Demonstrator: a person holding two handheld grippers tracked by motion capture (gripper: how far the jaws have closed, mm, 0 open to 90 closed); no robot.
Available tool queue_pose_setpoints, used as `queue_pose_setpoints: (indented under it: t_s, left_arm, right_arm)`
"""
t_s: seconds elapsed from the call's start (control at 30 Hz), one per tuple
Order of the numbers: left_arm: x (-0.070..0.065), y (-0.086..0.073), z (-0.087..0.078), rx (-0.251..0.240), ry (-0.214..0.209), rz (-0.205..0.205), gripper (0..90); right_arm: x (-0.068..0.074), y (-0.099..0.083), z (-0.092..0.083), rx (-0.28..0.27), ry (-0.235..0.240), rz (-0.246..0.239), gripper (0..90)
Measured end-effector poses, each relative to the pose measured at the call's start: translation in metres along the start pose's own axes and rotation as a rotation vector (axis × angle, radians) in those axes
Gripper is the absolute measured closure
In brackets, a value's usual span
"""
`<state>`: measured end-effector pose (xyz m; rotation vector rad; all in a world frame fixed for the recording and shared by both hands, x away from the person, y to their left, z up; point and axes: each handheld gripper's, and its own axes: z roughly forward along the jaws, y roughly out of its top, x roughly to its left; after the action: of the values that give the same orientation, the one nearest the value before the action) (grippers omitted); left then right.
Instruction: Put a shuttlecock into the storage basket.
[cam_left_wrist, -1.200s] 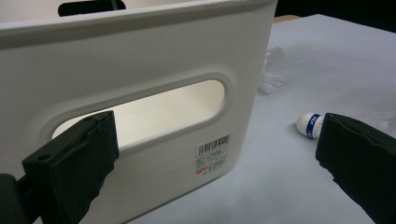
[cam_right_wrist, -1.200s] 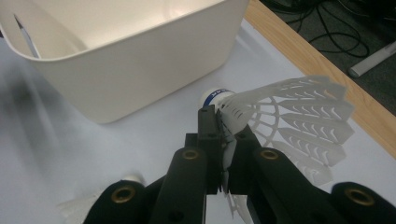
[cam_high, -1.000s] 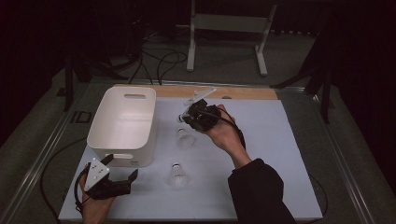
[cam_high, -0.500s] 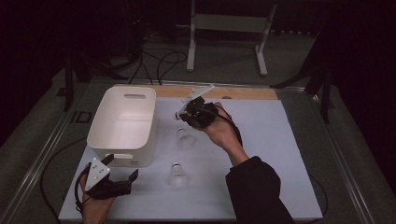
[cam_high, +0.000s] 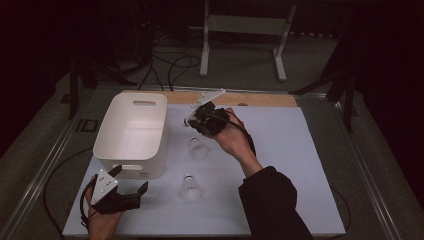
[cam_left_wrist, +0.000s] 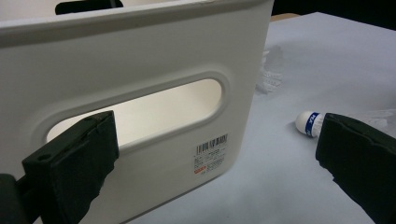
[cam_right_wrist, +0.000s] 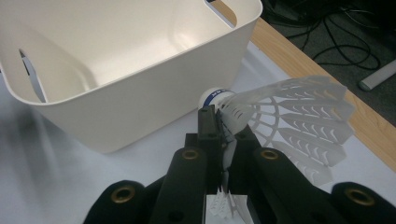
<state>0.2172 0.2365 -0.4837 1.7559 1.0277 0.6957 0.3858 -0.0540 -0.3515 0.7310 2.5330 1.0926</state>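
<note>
My right gripper (cam_high: 196, 120) hovers above the table just right of the white bin (cam_high: 131, 131), shut on a white shuttlecock (cam_high: 207, 97). In the right gripper view the jaws pinch the shuttlecock (cam_right_wrist: 285, 121) near its cork, which points at the bin wall (cam_right_wrist: 140, 112). Two more shuttlecocks stand on the white mat: one (cam_high: 198, 147) below the right hand, one (cam_high: 191, 188) nearer the front. My left gripper (cam_high: 131, 192) rests open at the front left, facing the bin's handle wall (cam_left_wrist: 140, 56), with a blue-banded shuttlecock (cam_left_wrist: 309, 124) lying off to its right.
A wooden strip (cam_high: 260, 99) borders the mat's far edge. A metal stand (cam_high: 240, 30) and cables (cam_high: 170, 65) are on the floor beyond the table. A metal rail (cam_high: 45, 165) runs along the table's left side.
My right gripper has drifted slightly left toward the bin with the shuttlecock in it. The left gripper has stayed in place.
</note>
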Motion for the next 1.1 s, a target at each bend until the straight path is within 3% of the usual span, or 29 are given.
queue_pose_setpoints:
  t_s: [1.1]
  left_arm:
    - [0.002,0.0,-0.001,-0.002,0.008,-0.005,0.0]
  right_arm:
    - [0.005,0.02,0.01,-0.019,0.002,-0.016,86.8]
